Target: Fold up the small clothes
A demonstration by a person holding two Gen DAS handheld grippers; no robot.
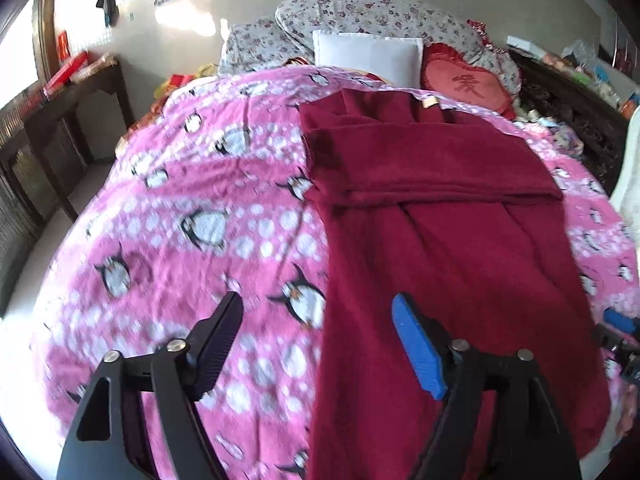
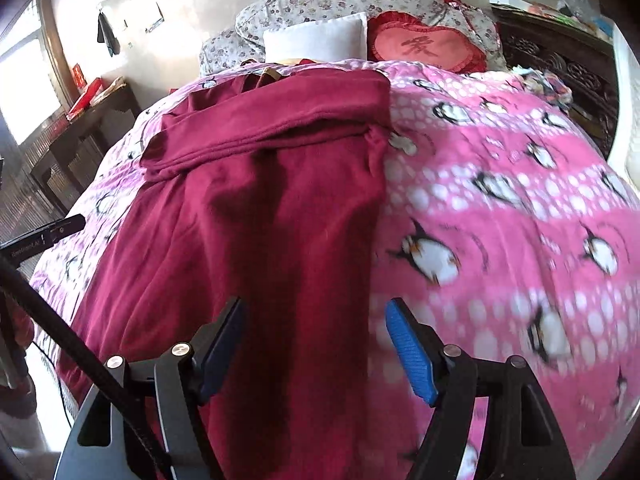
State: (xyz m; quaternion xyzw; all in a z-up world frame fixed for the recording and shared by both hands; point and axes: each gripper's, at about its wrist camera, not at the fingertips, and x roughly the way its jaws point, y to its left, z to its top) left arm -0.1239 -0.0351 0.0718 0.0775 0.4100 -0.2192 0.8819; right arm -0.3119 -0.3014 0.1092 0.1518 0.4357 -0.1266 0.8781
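A dark red garment [image 1: 440,216] lies flat on a pink penguin-print bedspread [image 1: 192,216], with a folded band across its upper part. My left gripper [image 1: 320,312] is open and empty, hovering over the garment's near left edge. In the right wrist view the same garment [image 2: 260,208] fills the left half, on the bedspread [image 2: 500,200]. My right gripper [image 2: 316,316] is open and empty above the garment's near right edge. The right gripper's blue tip [image 1: 620,320] shows at the far right of the left wrist view.
A white pillow [image 1: 368,60], a red heart cushion [image 1: 468,84] and a floral quilt [image 1: 372,12] lie at the bed's head. A dark wooden side table [image 1: 60,120] stands left of the bed. A carved dark cabinet [image 2: 560,60] stands at the right.
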